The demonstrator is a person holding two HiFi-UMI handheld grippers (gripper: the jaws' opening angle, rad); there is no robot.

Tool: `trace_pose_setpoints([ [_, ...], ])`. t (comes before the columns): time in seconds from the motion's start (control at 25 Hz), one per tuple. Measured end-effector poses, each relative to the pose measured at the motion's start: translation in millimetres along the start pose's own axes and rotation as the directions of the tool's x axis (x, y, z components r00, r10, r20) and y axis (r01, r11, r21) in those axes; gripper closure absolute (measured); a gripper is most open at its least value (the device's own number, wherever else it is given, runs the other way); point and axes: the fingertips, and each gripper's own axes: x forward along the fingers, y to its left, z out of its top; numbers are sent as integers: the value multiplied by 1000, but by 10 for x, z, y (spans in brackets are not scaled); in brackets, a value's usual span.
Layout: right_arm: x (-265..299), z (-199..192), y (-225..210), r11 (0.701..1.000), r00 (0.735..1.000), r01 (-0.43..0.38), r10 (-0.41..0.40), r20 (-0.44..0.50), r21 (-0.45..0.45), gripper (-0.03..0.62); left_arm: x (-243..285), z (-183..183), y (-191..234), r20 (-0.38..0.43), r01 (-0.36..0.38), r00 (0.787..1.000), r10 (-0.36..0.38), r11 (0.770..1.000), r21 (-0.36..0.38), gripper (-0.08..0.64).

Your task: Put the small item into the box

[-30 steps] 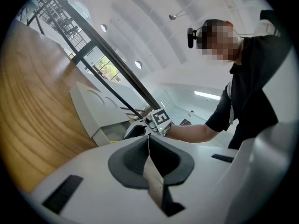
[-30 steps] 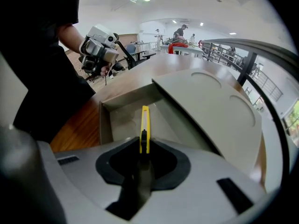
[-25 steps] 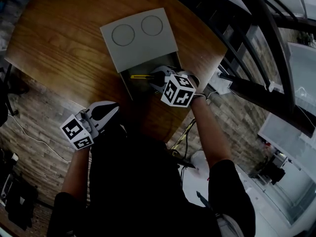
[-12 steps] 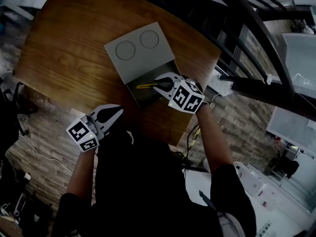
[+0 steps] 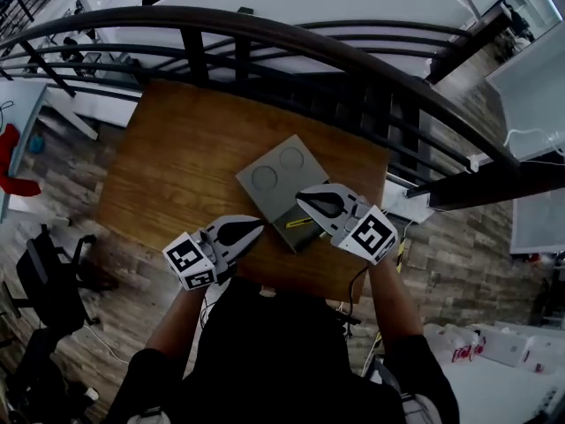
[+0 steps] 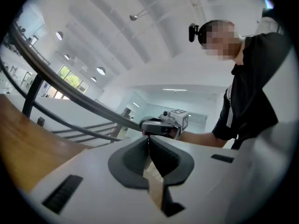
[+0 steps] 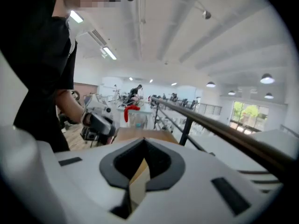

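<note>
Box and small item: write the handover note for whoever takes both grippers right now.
Left gripper: shut, empty, by the table's near edge.
Right gripper: jaws have just been closing and now meet with nothing between them; it is over the box.
Things: the yellow small item lies in the open part of the grey box on the wooden table.
Done: item is in the box.
Left: apparently nothing; the box stands open.

No word, number or brand can be read anywhere. The left cube and the right cube carry only square black-and-white marker patterns, and the box lid shows two outlined circles with no lettering. White packs at the lower right of the head view bear red print too small to make out.
</note>
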Motion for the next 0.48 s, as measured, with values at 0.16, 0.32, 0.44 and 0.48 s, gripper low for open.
trace_pose_setpoints([
  [0.16, -294, 687, -14, 979, 959, 179, -196, 204, 101, 580, -43, 428, -184, 1, 86, 996, -86, 990, 116, 545],
  [0.32, -539, 1023, 271, 955, 885, 200, -272, 377, 219, 580, -112, 764, -322, 34, 102, 993, -111, 974, 203, 545],
  [0.44, -771, 1101, 507, 942, 851, 217, -311, 423, 255, 580, -164, 933, -518, 65, 93, 991, -113, 963, 254, 545],
  [0.48, -874, 1119, 586, 939, 841, 223, -322, 435, 262, 580, -188, 971, -607, 77, 88, 991, -113, 958, 274, 544],
])
